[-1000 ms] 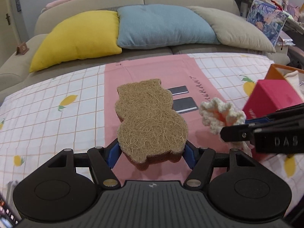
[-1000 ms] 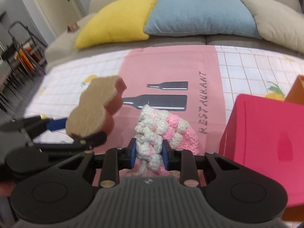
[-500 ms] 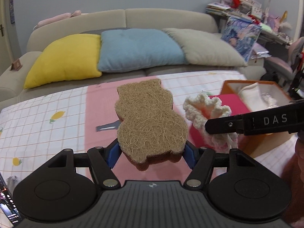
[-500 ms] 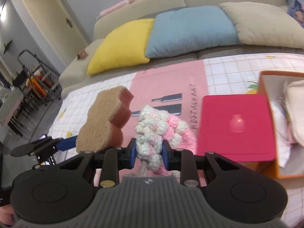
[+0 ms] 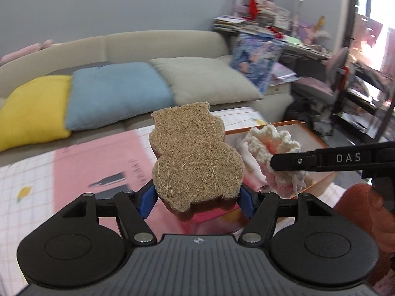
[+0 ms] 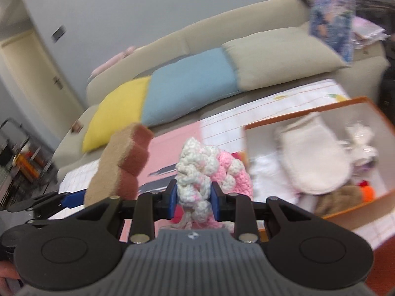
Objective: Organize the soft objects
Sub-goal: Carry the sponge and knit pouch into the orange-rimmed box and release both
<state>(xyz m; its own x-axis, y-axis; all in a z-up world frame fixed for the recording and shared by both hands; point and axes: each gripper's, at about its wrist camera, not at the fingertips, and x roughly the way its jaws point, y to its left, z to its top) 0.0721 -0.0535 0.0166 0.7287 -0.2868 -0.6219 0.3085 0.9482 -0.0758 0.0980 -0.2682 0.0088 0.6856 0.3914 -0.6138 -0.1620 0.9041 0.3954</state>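
My left gripper (image 5: 197, 198) is shut on a brown bear-shaped sponge (image 5: 195, 157), held up in the air; the same sponge (image 6: 118, 165) shows at the left of the right wrist view. My right gripper (image 6: 193, 198) is shut on a pink-and-white crocheted piece (image 6: 202, 172), which also appears in the left wrist view (image 5: 271, 153) beside the sponge. Both hang over the near edge of an orange-rimmed box (image 6: 308, 112) with a white inside, which holds a white mitt (image 6: 313, 155) and other soft items.
A table with a pink mat (image 5: 98, 162) and a checked cloth lies below. Behind it stands a sofa (image 5: 158, 44) with yellow, blue and beige cushions. Cluttered shelves (image 5: 266, 22) and a chair fill the right. A hand (image 5: 380, 212) shows at the right edge.
Both grippers have risen and swung to the right with their objects still held, from over the pink mat to the orange box. The box's inside has come into view.
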